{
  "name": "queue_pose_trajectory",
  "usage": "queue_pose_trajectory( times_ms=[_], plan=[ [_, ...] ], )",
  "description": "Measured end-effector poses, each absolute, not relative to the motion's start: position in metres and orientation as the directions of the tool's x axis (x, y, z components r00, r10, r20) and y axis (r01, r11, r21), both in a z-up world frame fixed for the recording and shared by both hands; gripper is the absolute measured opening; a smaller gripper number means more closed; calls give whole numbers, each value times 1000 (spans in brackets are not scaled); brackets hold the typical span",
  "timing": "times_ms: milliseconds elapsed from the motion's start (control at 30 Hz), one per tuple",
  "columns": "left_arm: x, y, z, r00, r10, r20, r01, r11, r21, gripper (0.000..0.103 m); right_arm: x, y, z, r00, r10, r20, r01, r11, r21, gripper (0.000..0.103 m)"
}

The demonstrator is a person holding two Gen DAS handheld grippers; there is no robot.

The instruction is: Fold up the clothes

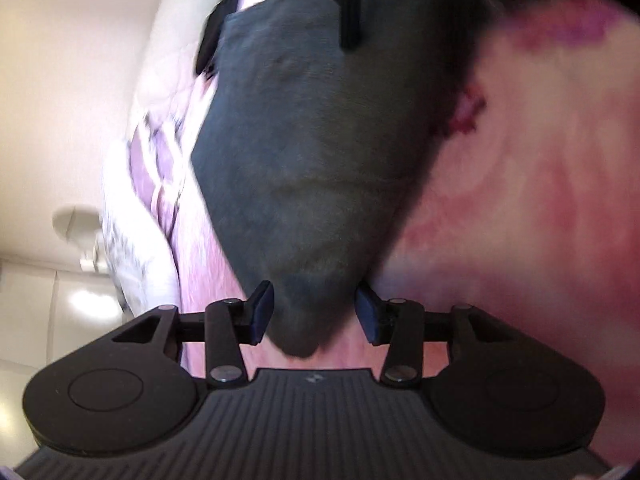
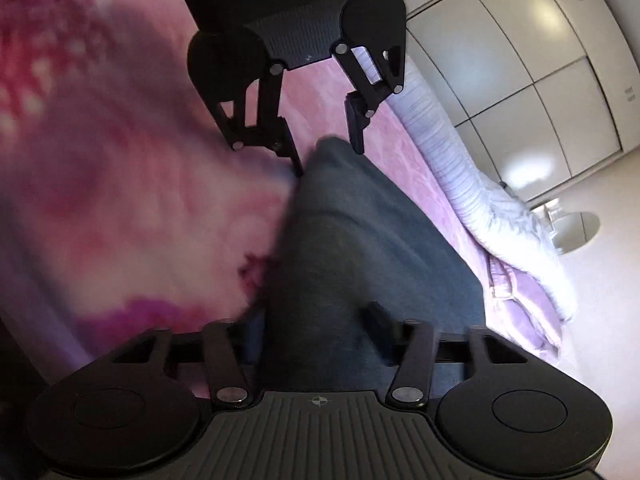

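A dark grey-blue garment (image 1: 304,140) stretches across a pink patterned blanket (image 1: 532,208). One corner narrows between the pads of my left gripper (image 1: 315,314), which press it from both sides, so the gripper is shut on that bunched corner. The right wrist view shows the left gripper (image 2: 326,152) from the front, with the tip of the garment (image 2: 360,248) poking between its fingers. My right gripper (image 2: 318,318) is spread wide over the broad end of the cloth. Its right finger (image 2: 378,314) lies on top of the fabric, and it is open. Both views are blurred.
The blanket covers a bed, with a pale quilted cover (image 2: 472,184) along its far edge. A white wardrobe with panelled doors (image 2: 520,60) stands beyond the bed. A round white object (image 2: 576,228) stands by the wall on the light floor.
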State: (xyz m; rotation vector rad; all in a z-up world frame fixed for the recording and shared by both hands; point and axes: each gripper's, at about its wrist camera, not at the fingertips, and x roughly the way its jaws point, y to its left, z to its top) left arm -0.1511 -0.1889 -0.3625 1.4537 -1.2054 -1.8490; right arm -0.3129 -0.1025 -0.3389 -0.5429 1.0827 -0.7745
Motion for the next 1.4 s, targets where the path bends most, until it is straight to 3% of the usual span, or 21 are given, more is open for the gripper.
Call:
queue_pose_trajectory(
  times_ms=[33,133,267,533,700,733,800,867,900,1000,1133,1167,1200,1267,1400],
  plan=[
    [-151,-189,-366,-325,-806,-494,-163,-467,869,34,-326,-102,-332,263,-776,-573,285,630,-722,12],
    [-156,-184,-373,-367,-797,-479,-197,-437,878,30,-369,-100,-317,241,-771,-590,270,637,-722,13],
    [-166,-177,-373,-355,-793,-494,-177,-462,869,18,-391,-99,-327,211,-779,-590,255,627,-736,13],
    [-204,-111,-353,-352,-755,-554,-107,-555,825,15,-443,-103,-329,199,-781,-592,208,624,-754,13],
    [-219,-87,-356,-326,-764,-557,-71,-568,820,14,-490,-97,-321,180,-766,-617,425,626,-653,30],
    [-219,-84,-355,-321,-765,-559,-65,-571,819,14,-497,-90,-316,191,-761,-619,520,614,-594,32],
    [-218,-79,-352,-312,-766,-562,-52,-577,815,17,-511,-80,-303,218,-743,-633,698,572,-431,55],
    [-217,-74,-349,-303,-768,-565,-40,-582,812,23,-534,-84,-298,290,-686,-667,866,485,-123,70],
    [-216,-71,-345,-308,-767,-563,-36,-582,812,25,-548,-88,-298,347,-654,-672,906,418,61,70],
    [-213,-67,-330,-334,-764,-552,-15,-582,813,28,-591,-103,-323,547,-613,-571,801,186,569,71],
    [-216,-76,-314,-334,-760,-557,10,-594,805,38,-619,-121,-356,617,-700,-359,486,-20,874,71],
    [-218,-78,-314,-332,-758,-562,9,-598,801,39,-624,-127,-363,616,-719,-321,409,-56,911,70],
    [-217,-79,-312,-334,-755,-565,14,-603,798,39,-630,-133,-371,611,-739,-283,328,-89,940,58],
    [-213,-80,-308,-341,-748,-569,28,-613,789,38,-647,-143,-368,579,-747,-326,313,-165,935,19],
    [-203,-79,-287,-458,-665,-590,80,-692,717,39,-664,-170,-319,540,-750,-381,517,-61,854,16]
  ],
)
